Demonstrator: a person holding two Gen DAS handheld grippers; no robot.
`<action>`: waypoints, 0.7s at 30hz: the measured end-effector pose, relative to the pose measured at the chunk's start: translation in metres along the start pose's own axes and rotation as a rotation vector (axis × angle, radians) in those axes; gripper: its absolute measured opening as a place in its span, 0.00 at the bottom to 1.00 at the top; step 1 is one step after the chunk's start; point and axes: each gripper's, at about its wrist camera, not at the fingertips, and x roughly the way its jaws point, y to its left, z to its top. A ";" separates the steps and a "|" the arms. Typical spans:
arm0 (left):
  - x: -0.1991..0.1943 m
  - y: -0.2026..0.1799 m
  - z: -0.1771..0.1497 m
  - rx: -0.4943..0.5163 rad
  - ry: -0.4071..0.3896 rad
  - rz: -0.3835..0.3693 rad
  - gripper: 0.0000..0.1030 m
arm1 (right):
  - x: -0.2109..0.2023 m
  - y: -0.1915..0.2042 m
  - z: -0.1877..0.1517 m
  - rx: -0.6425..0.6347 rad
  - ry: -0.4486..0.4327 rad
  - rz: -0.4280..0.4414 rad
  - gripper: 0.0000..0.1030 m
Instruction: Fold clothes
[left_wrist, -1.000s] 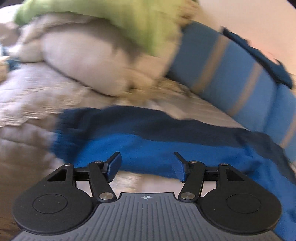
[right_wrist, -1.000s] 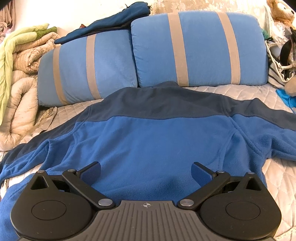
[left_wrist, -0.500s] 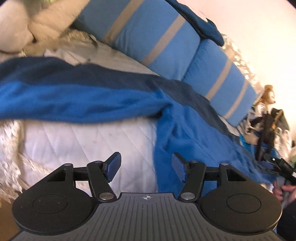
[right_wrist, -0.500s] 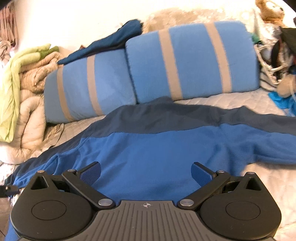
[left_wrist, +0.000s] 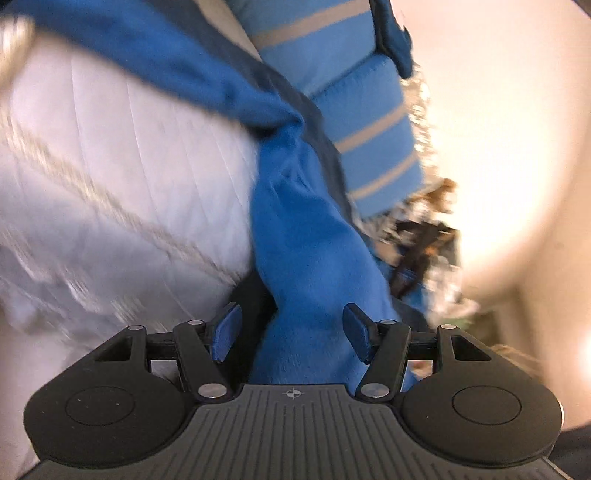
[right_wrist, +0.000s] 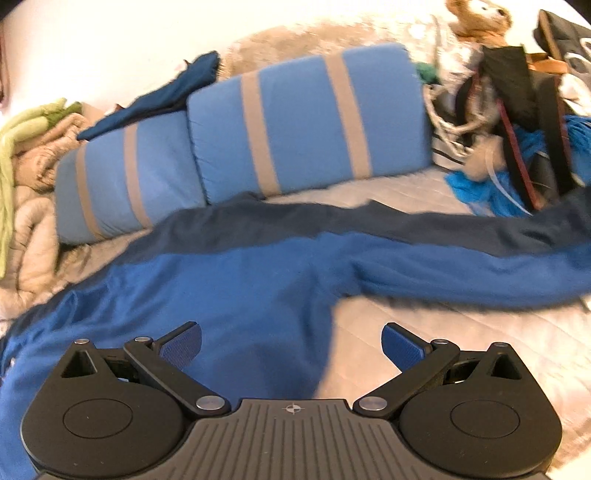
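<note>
On the quilted bed (right_wrist: 424, 325) the blue fleece (right_wrist: 240, 280) lies spread flat, and both the left gripper (left_wrist: 291, 332) and right gripper (right_wrist: 291, 347), released and empty, have swung toward its bottom corners at the near edge, so folding can begin.

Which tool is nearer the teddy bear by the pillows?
Right. From the right tool the teddy bear sits clearly up ahead to the right, past the fleece jacket. The left tool sees it only as a far blur.

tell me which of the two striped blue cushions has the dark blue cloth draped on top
The left cushion in the right wrist view. The dark blue cloth lies along its top edge, while the larger right cushion has a bare top.
</note>
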 end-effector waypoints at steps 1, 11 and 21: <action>0.003 0.004 -0.003 -0.017 0.022 -0.031 0.56 | -0.005 -0.004 -0.005 0.008 0.004 -0.010 1.00; 0.001 -0.032 0.005 0.024 0.035 0.178 0.10 | -0.028 -0.039 -0.054 0.152 0.111 0.147 1.00; -0.016 -0.058 0.043 0.107 -0.085 0.455 0.08 | -0.018 -0.055 -0.097 0.266 0.222 0.320 0.98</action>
